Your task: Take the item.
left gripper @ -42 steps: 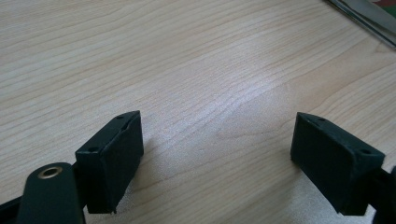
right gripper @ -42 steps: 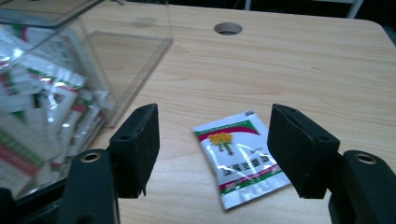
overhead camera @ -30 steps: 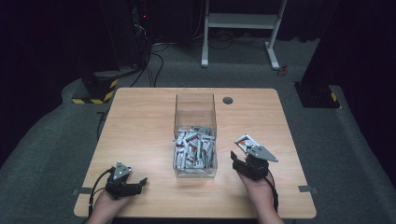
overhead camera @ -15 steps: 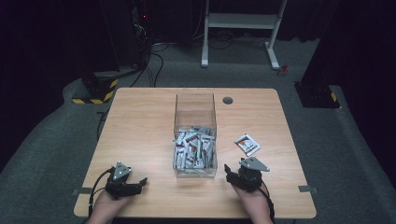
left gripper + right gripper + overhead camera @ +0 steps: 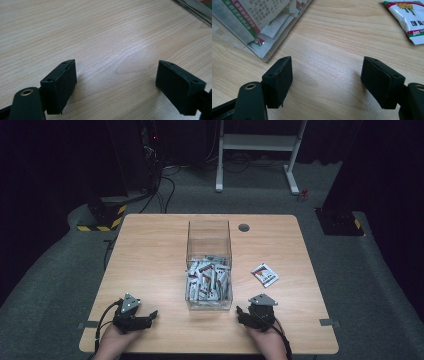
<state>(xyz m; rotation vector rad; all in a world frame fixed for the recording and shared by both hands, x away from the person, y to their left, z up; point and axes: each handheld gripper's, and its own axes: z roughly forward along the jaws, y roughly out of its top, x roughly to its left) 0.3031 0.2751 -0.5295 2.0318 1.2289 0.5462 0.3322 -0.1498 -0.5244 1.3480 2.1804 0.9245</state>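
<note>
Since the earlier frame my right gripper (image 5: 243,312) has pulled back toward the lower edge of the high view, leaving the sachet (image 5: 264,274) lying flat on the table (image 5: 150,260), right of centre, just beside the clear box (image 5: 209,265) and apart from it. My left gripper (image 5: 150,316) sits where it was, at the lower left.

Both of my claws are spread wide with nothing between the pads — in the left gripper view (image 5: 116,82) bare wood lies between the jaws, and the same in the right gripper view (image 5: 327,77).

That sachet (image 5: 409,17) shows in the upper right of the right gripper view: white and glossy, with a yellow flower picture, a red-and-green band and dark printed characters. At the upper left of that view stands the corner of the box (image 5: 265,58), with more packets (image 5: 257,15) pressed against its wall. In the high view the box stands mid-frame, tall and transparent, its lower part holding a heap of these white packets (image 5: 207,280).

Light wood grain covers the table, with a round grommet (image 5: 243,227) near its far edge. Grey carpet surrounds it — beyond, in the dark upper frame, a white stand (image 5: 260,150) and black cables (image 5: 165,185).
</note>
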